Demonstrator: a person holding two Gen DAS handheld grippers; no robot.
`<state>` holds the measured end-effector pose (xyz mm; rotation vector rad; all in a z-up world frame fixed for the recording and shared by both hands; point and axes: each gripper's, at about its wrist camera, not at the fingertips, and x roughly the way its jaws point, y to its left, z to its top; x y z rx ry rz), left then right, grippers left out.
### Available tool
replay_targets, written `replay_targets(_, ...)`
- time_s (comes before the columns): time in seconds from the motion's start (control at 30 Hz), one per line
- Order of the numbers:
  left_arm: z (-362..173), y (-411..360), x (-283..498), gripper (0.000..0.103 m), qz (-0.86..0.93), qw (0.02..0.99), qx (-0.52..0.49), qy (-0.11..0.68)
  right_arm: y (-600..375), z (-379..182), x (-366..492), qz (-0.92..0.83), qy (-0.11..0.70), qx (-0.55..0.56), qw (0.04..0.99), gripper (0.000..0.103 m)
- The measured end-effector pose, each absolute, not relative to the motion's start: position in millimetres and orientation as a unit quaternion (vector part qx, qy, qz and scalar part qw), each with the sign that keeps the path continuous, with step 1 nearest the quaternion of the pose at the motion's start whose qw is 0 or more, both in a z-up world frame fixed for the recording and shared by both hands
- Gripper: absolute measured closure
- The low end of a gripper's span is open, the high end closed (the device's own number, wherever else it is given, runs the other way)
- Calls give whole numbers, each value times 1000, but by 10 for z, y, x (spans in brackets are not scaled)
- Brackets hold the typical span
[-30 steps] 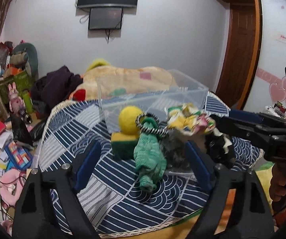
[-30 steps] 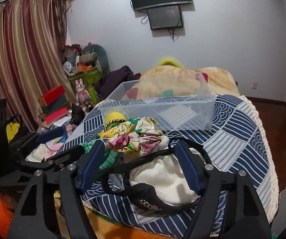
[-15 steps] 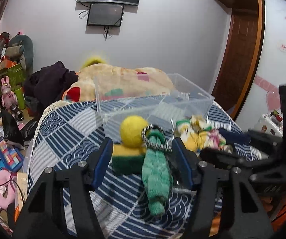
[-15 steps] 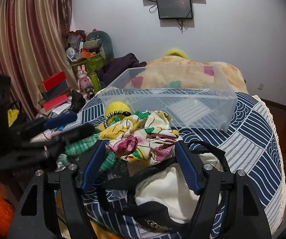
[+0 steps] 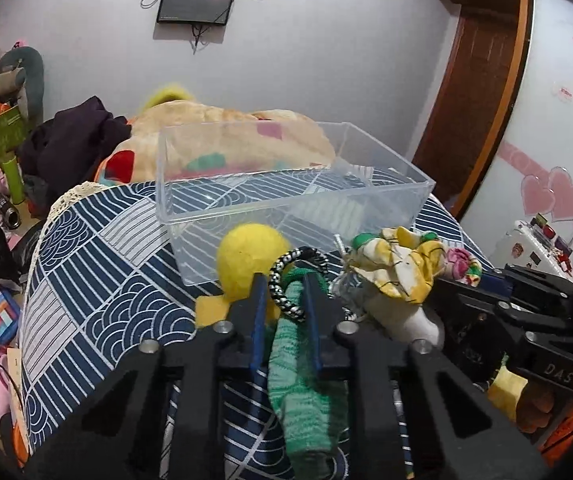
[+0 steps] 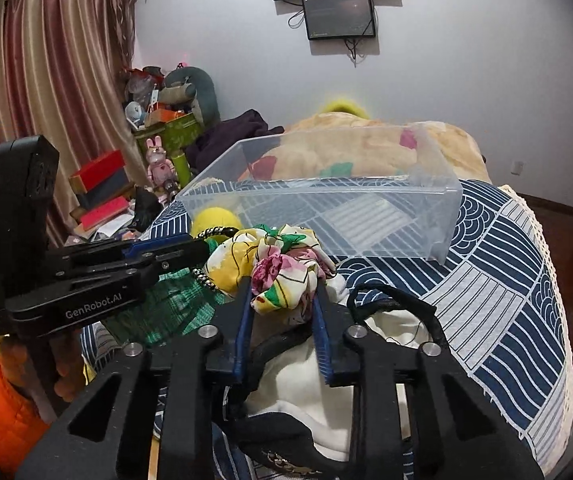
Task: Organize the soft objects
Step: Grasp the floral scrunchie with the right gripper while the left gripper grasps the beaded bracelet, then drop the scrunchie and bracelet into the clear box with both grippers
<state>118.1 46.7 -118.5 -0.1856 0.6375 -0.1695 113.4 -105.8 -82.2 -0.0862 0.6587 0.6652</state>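
**Both grippers loaded, bin still bare**

The left gripper (image 5: pixel 284 292) has its jaws closed on the green knitted sock (image 5: pixel 302 380), pinching it near the top where a black-and-white braided hair tie (image 5: pixel 290 280) loops around it. The right gripper (image 6: pixel 282 304) has its jaws clamped on the floral scrunchie (image 6: pixel 274 268), a yellow, pink and green bunch of fabric held just above a cream garment with black straps (image 6: pixel 326 408).

All of this sits on the bed, on a navy-and-white patterned quilt (image 5: pixel 98 276). The clear plastic bin (image 5: pixel 286 184) stands just behind the pile, and through its walls only the quilt pattern and the bedding behind show (nothing soft appears to be inside yet).

By that evidence the sorting has barely begun: two items are gripped, none delivered. Left on the quilt are the yellow ball (image 5: pixel 250 256) touching the bin's front wall, a yellow and green sponge (image 5: pixel 210 308) partly hidden under the left gripper, and the cream garment. The likely next move is to lift the sock and the scrunchie over the near rim and release them inside, then come back for the rest.
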Motion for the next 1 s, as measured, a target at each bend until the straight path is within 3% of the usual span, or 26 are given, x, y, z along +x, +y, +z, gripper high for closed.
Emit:
replay_targets(0.27,-1107,416,1099,97,-83,949,-76,296,-1119,-680,1088,311,290,-35,905,89)
replay_targets(1.0,-320,593,1429,97,-67,970,-61,225,-1202,-84,1486,279,218,-41,934,89)
